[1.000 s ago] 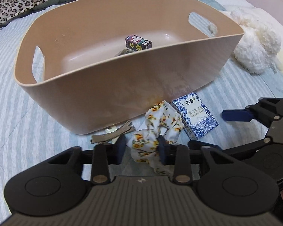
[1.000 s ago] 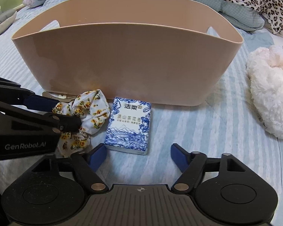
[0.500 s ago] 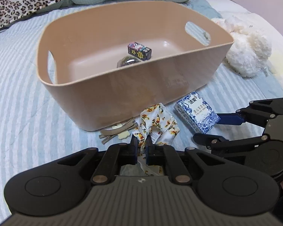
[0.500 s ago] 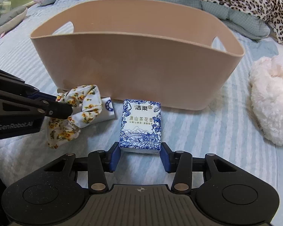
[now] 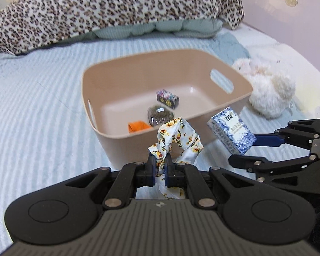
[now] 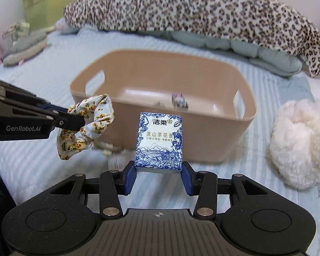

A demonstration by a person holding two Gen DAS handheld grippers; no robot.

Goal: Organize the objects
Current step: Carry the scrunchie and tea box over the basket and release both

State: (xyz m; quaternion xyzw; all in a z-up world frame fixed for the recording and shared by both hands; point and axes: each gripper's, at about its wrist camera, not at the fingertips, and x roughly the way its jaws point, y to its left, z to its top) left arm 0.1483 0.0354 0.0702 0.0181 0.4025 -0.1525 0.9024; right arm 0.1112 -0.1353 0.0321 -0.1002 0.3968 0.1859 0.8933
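My left gripper (image 5: 160, 166) is shut on a floral scrunchie (image 5: 179, 137) and holds it in the air in front of the tan bin (image 5: 117, 140). The scrunchie also shows in the right wrist view (image 6: 89, 125). My right gripper (image 6: 159, 171) is shut on a blue-and-white tissue pack (image 6: 160, 140), lifted off the bed before the bin (image 6: 224, 140). The pack also shows in the left wrist view (image 5: 231, 131). Inside the bin lie a small dark patterned box (image 5: 167, 98), a round dark item (image 5: 160, 115) and an orange item (image 5: 137, 127).
The bin stands on a blue striped bedspread (image 5: 42, 117). A white fluffy toy (image 6: 298, 145) lies right of the bin. A leopard-print blanket (image 6: 192, 10) is heaped at the back. Hair clips (image 6: 106, 147) lie blurred by the bin's front wall.
Both grippers have risen off the bed, the left with the scrunchie, the right with the tissue pack. A second ago both were open around these things.
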